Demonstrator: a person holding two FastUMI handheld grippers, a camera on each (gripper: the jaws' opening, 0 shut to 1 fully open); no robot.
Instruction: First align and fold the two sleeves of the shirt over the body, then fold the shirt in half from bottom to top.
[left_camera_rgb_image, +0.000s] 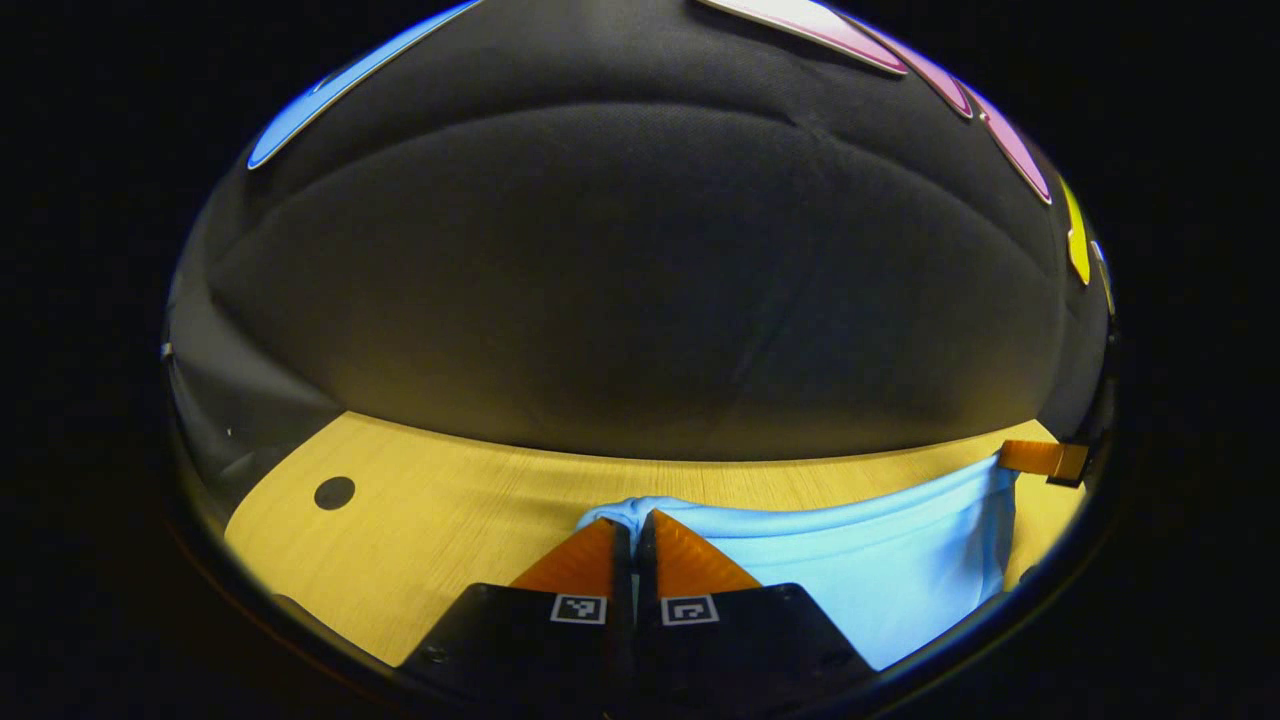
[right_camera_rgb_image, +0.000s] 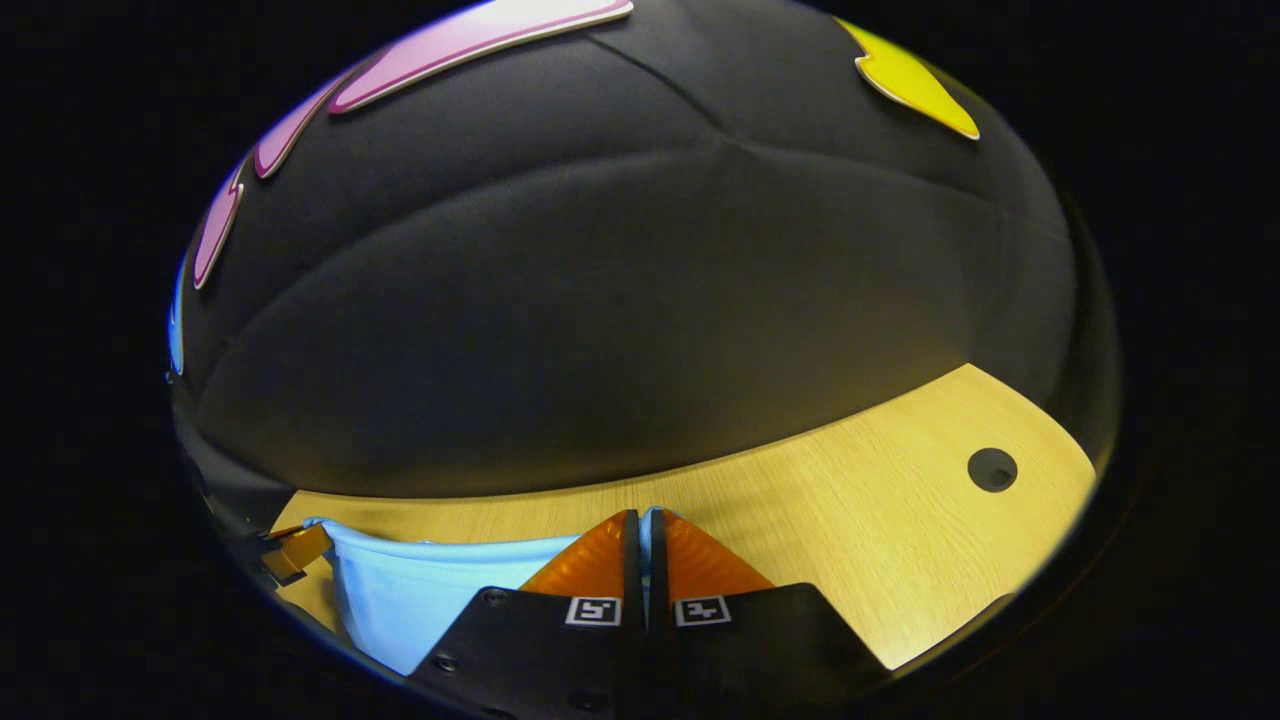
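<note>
Black padded cloth walls off the far side of the booth, and below it runs the pale wooden desk (left_camera_rgb_image: 440, 500) with a round dark hole (left_camera_rgb_image: 334, 492) near its left end.

From the left gripper view, we see the left hand-held gripper (left_camera_rgb_image: 633, 535) with its fingers pressed together on a bunched edge of the light blue fabric shirt (left_camera_rgb_image: 880, 570), which stretches rightwards across the desk. At the shirt's far right corner sits the right hand-held gripper (left_camera_rgb_image: 1045, 460), small and distant.

From the right gripper view, we see the right hand-held gripper's fingers likewise pinching the shirt edge, a sliver of blue showing between them; the cloth runs left towards the other gripper.

We judge this to be the final step: both corners of one edge are held, seemingly for the bottom-to-top fold. Next we would need to keep the edge taut, carry both corners evenly, and lay them square before releasing.
</note>
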